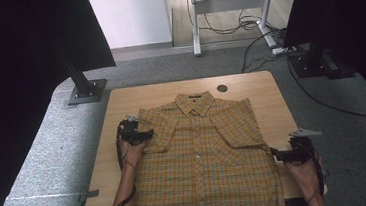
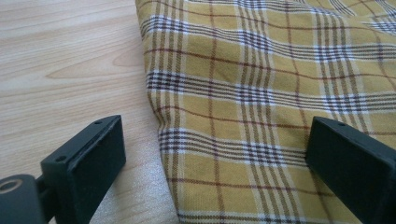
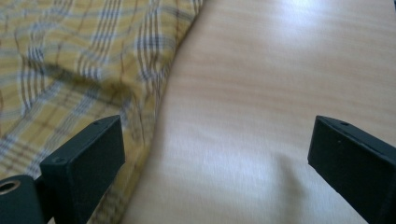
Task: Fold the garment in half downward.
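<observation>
Wooden table (image 1: 120, 101) bearing plaid shirt (image 1: 205, 151) stands on grey carpet (image 1: 50, 159).

A shirt (image 1: 203, 156) lies flat on the counter (image 1: 125, 95), collar toward the far edge. The left tool (image 1: 146, 135) sits at the shirt's left edge. The right tool (image 1: 276, 155) sits at its right edge.

One plaid shirt (image 1: 203, 151), one wooden table (image 1: 135, 94), two grippers: left gripper (image 1: 146, 134), right gripper (image 1: 276, 153).
</observation>
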Tool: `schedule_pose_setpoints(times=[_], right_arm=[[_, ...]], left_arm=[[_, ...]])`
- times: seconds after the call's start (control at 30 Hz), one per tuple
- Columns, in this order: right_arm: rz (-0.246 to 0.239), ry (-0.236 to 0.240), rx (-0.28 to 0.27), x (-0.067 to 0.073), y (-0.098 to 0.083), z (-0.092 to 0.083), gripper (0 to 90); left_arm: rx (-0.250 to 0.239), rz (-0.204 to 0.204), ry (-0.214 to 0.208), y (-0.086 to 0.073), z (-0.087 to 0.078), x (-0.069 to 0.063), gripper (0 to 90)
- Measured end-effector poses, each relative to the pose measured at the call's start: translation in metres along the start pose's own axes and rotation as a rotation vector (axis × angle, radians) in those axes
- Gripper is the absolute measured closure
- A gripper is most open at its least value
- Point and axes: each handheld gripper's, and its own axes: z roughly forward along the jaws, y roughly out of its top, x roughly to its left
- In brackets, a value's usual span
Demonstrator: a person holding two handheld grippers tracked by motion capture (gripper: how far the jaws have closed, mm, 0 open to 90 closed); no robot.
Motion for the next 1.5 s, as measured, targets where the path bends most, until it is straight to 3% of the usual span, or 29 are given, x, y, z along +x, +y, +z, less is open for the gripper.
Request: schedule_pose_setpoints(times=[0.83, 1.07, 1.5], right_arm=[[-0.037, 0.089, -0.017, 0.004, 0.067, 0.060, 5.3], [-0.062, 0.086, 0.003, 0.010, 0.081, 0.081, 5.7], [-0.085, 0.068, 0.047, 0.012, 0.091, 0.115, 5.8]], left_arm=[[-0.001, -0.001, 0.003, 0.000, 0.000, 0.000, 5.4], [-0.002, -0.003, 0.003, 0.000, 0.000, 0.000, 5.4], [-0.003, -0.001, 0.003, -0.001, -0.001, 0.000, 5.7]])
